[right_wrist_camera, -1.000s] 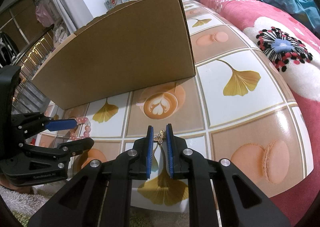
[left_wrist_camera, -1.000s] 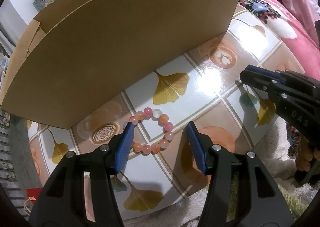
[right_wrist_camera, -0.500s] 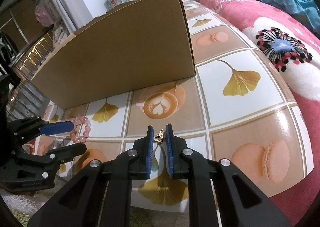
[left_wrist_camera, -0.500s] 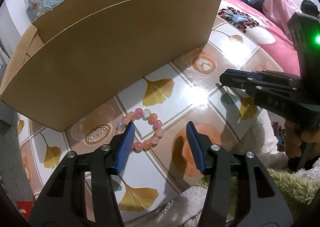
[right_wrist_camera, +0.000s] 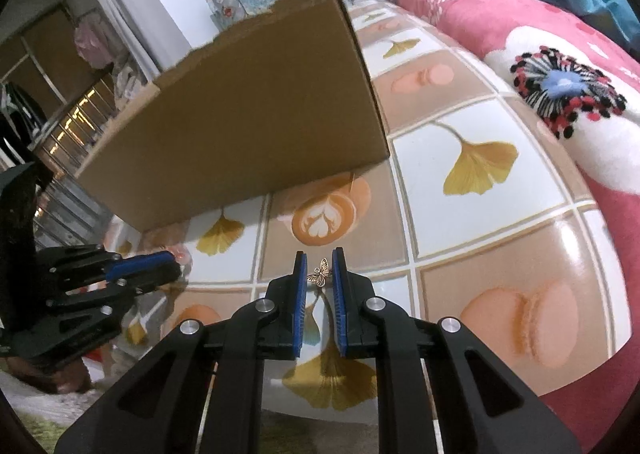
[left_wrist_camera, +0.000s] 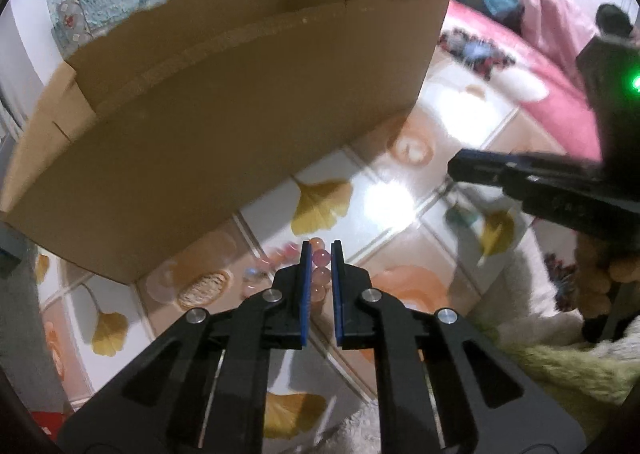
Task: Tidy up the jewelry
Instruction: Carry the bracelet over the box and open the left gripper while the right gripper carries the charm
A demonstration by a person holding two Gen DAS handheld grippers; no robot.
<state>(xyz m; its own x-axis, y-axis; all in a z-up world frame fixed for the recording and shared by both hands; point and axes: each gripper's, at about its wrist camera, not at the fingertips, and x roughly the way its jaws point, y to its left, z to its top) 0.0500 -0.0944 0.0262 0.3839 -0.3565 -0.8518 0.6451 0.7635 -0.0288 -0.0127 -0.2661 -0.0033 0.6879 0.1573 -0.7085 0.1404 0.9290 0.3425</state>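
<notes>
Pink bead bracelet [left_wrist_camera: 319, 266] sits pinched between the left gripper [left_wrist_camera: 320, 254] fingers, which have just been closing onto one side of the loop; rest of the beads trail left on the tiled table [left_wrist_camera: 400, 190], in front of the cardboard box [left_wrist_camera: 240, 114]. Box opening lies up and beyond the fingers, so the lift goes that way. Right gripper [right_wrist_camera: 320, 266], further right, is clamped on a small gold butterfly charm [right_wrist_camera: 319, 274].
</notes>
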